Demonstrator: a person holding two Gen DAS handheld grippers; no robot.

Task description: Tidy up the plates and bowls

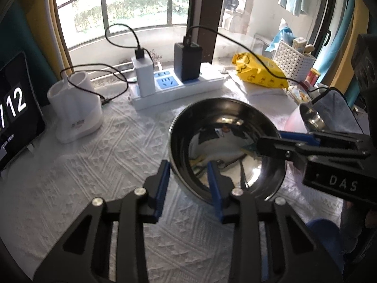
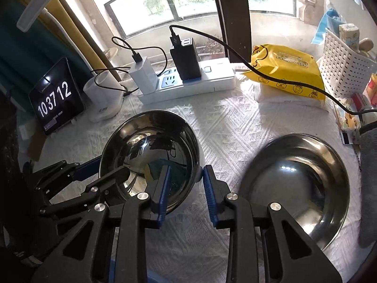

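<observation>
We have the bowl [image 2: 150, 160] straddled at opposite rims, left gripper [image 1: 188, 184] and right gripper [image 2: 185, 188] both narrowed, pads not visibly pressing; the plate [image 2: 297, 193] lies just right of the bowl, nearer the right gripper.

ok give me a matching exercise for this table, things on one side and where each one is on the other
Things:
1. steel bowl
2. steel plate
3. yellow packet
4. clock display

Places:
a. standing at the far left
b. rim straddled by the left gripper and the right gripper
c. on the cloth, right of the bowl
d. at the back, beside the white basket

Pairs: 1-b, 2-c, 3-d, 4-a
</observation>
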